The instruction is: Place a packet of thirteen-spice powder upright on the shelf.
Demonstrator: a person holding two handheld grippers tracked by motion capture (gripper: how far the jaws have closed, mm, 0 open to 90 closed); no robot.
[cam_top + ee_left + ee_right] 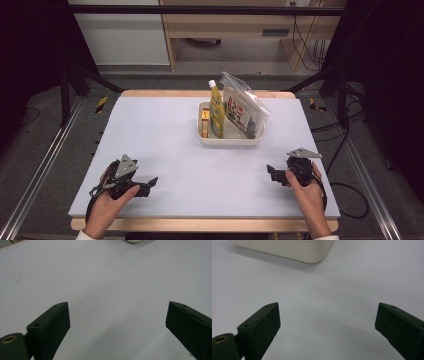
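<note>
Tray [231, 140], cream, rounded corners, sits near the table's [165, 150] far edge, holding upright packets. Your left gripper [151, 184] and right gripper [271, 172] rest near the front corners, jaws wide apart, gripping nothing.

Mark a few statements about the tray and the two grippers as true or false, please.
1. The white tray holds a yellow bottle standing upright. True.
2. The left gripper is shut on the bottle. False: its jaws stand wide open over bare table.
3. The clear plastic bag lies flat on the table outside the tray. False: it stands leaning in the tray.
4. The right gripper is open and holds nothing. True.
5. A small yellow box sits at the tray's left side. True.
</note>
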